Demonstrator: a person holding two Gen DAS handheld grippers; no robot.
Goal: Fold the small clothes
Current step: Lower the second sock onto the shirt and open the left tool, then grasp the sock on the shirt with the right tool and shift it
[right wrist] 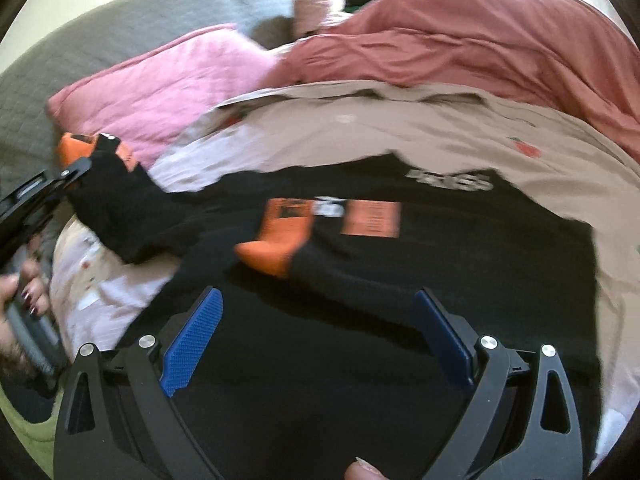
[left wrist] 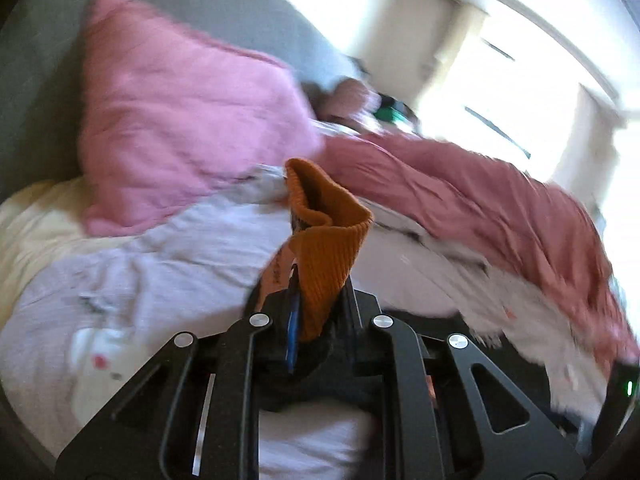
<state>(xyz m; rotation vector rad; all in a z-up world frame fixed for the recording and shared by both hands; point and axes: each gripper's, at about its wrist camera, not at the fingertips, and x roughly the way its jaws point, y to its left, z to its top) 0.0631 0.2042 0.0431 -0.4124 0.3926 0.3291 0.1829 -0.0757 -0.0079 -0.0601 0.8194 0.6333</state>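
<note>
Bedding is crowding every side of the work: a pink quilted pillow [left wrist: 180, 120] is leaning against the grey padded headboard [left wrist: 36, 92] in the upper left of the left wrist view, a rust-red blanket [left wrist: 460, 196] is lying bunched across the right, and the pale lilac printed sheet [left wrist: 168, 264] is leaving the only flat room in the lower left.

Left tongs [left wrist: 316, 300] are sitting closed at the lower centre of that view, pinching a black sock with an orange ribbed cuff [left wrist: 326, 236]; the cuff is sticking up above the fingertips while the black part is hanging below them.

Right tongs [right wrist: 316, 340] are standing wide apart at the bottom of the right wrist view, gripping nothing, their blue pads [right wrist: 192, 336] hovering over a black printed T-shirt [right wrist: 460, 280] that is lying spread on a beige sheet [right wrist: 360, 132]. A second black sock with an orange toe [right wrist: 276, 248] is lying on the shirt just above the gap between the pads, apart from them.

Only the right wrist view is showing the shirt, this second sock and, at its left edge, a hand [right wrist: 24, 296] gripping the left tool's handle with the first sock dangling from it. Only the left wrist view is showing the bright window [left wrist: 520, 92] at upper right.
</note>
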